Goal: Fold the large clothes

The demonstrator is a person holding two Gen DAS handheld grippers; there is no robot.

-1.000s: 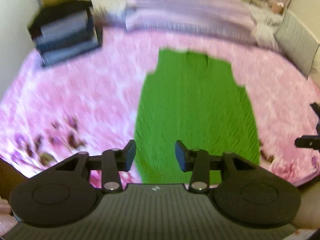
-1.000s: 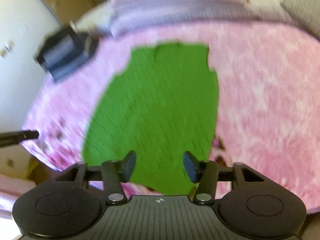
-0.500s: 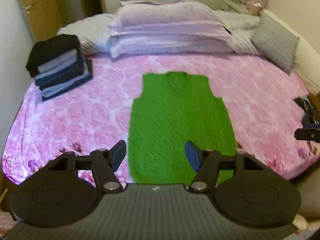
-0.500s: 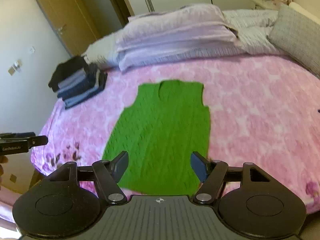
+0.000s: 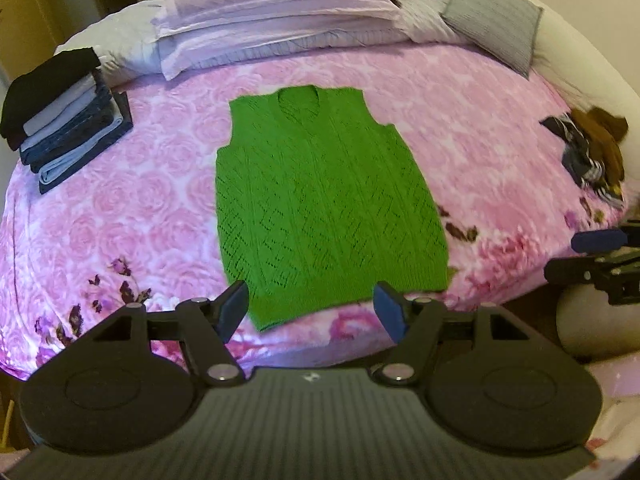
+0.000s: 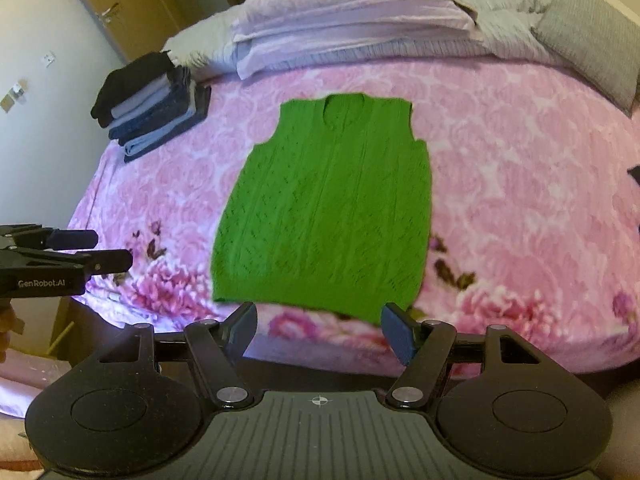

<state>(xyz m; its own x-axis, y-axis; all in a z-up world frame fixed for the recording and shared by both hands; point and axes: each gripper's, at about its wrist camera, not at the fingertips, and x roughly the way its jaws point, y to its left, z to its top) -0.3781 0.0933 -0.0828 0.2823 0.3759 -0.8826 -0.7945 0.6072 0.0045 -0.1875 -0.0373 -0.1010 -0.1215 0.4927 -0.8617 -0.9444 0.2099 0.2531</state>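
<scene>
Left gripper [image 5: 310, 310] is hanging open and empty above the near hem. The green vest [image 5: 324, 204] is lying flat mid-bed on the pink bedspread [image 5: 120, 200], neck far, nothing folded yet. Right gripper [image 6: 318, 328] is gaping too, holding nothing. Risk: loose lace knit is likely snagging or stretching, and pads are pinching bedspread along with the hem.

Home bedroom, bed [image 5: 140, 200], pillows [image 5: 272, 4]

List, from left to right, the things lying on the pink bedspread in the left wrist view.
Stack of folded clothes → green knitted vest → heap of brown and striped clothes.
</scene>
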